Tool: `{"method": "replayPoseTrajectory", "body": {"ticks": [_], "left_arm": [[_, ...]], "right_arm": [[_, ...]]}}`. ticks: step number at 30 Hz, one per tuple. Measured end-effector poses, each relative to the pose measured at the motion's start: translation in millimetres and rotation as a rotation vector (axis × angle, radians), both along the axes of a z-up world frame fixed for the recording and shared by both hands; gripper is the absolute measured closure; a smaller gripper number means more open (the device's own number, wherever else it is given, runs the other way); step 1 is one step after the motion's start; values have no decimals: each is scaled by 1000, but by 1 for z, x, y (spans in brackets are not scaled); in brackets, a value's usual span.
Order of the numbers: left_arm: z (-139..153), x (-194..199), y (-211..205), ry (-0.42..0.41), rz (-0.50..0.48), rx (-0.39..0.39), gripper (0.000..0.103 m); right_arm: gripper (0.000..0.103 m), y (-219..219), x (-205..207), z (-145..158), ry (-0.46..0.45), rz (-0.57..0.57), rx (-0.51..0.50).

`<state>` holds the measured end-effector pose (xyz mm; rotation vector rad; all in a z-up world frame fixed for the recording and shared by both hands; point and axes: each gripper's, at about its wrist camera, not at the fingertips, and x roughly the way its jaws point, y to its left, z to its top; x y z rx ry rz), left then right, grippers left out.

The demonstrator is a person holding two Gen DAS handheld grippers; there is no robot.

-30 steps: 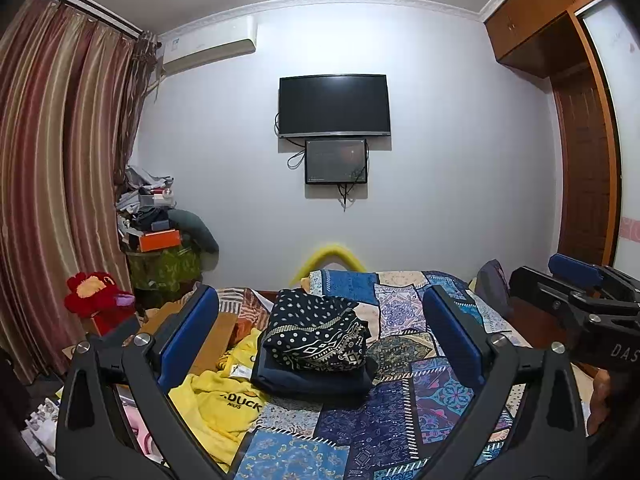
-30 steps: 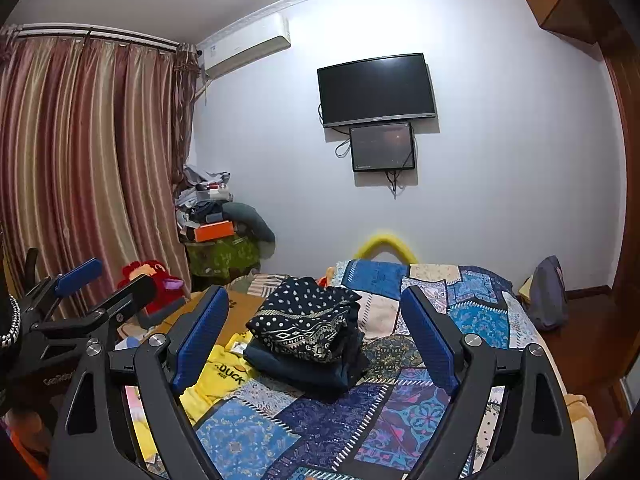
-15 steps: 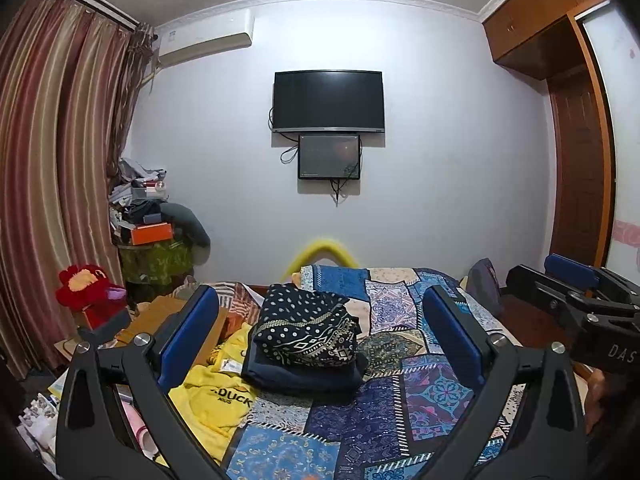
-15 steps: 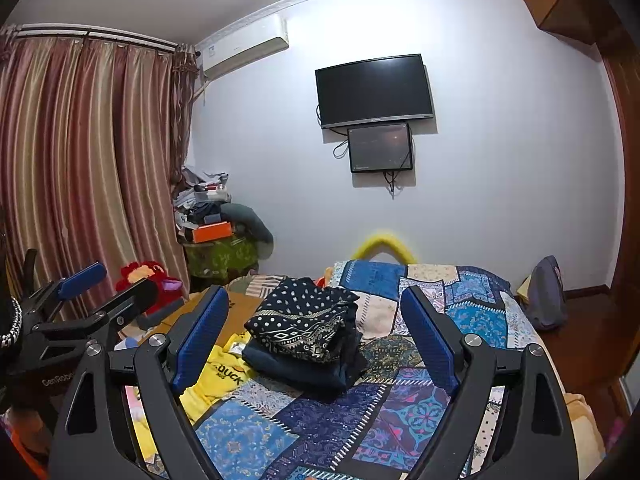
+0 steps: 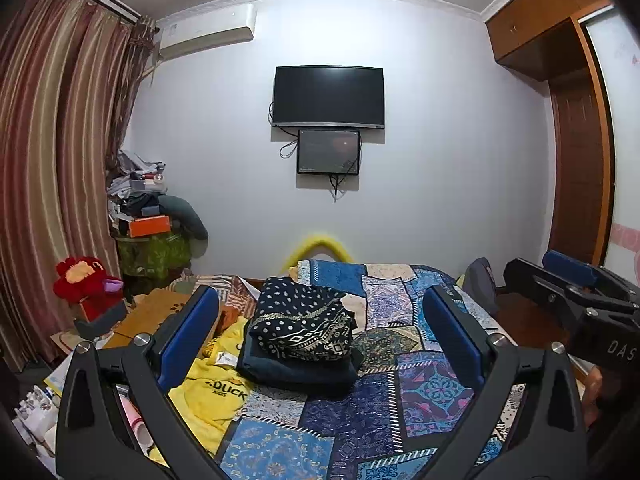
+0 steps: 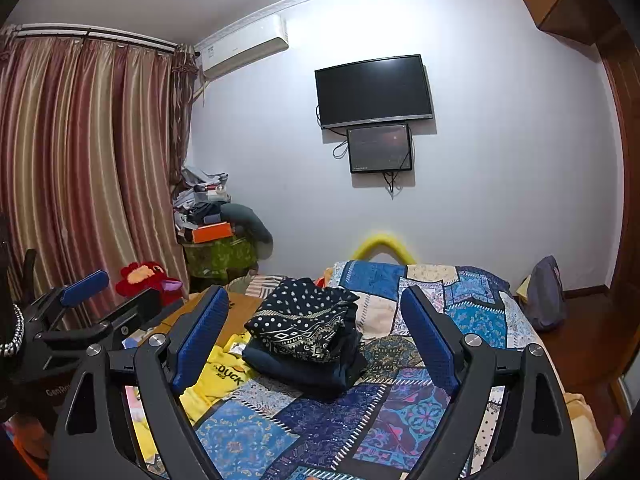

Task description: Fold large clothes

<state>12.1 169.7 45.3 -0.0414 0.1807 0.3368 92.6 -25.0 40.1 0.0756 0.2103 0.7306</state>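
Observation:
A stack of folded clothes rests on the patchwork bed: a black dotted garment point(image 5: 300, 324) point(image 6: 304, 320) on top of a dark navy one point(image 5: 296, 372) point(image 6: 296, 368). A crumpled yellow shirt point(image 5: 212, 392) point(image 6: 216, 376) printed "DUCK" lies at the stack's left, near the bed edge. My left gripper point(image 5: 320, 336) is open and held above the bed, nothing between its blue pads. My right gripper point(image 6: 316, 332) is likewise open and empty. Each gripper shows at the edge of the other's view, the right gripper point(image 5: 568, 284) and the left gripper point(image 6: 84, 292).
The patchwork bedspread point(image 5: 400, 408) covers the bed. Left of it are a brown cardboard sheet point(image 5: 148, 316), a red plush toy point(image 5: 84, 280) and a cluttered green stand point(image 5: 152, 248) by striped curtains. A grey bag point(image 6: 544, 296) sits at the right. A TV point(image 5: 328, 96) hangs on the far wall.
Both views have tilted slightly up and drifted a little; the clothes stack sits lower in the left view. Both grippers stay open and empty, and the clothes have not moved.

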Motion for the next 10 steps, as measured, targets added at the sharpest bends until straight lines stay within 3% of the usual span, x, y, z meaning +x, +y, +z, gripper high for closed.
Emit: {"method": "replayPoseTrajectory", "body": {"ticks": [10], "left_arm": [[1, -3, -1, -1, -10, -3, 1]], "right_arm": [[17, 0, 0, -1, 4, 3, -3]]}}
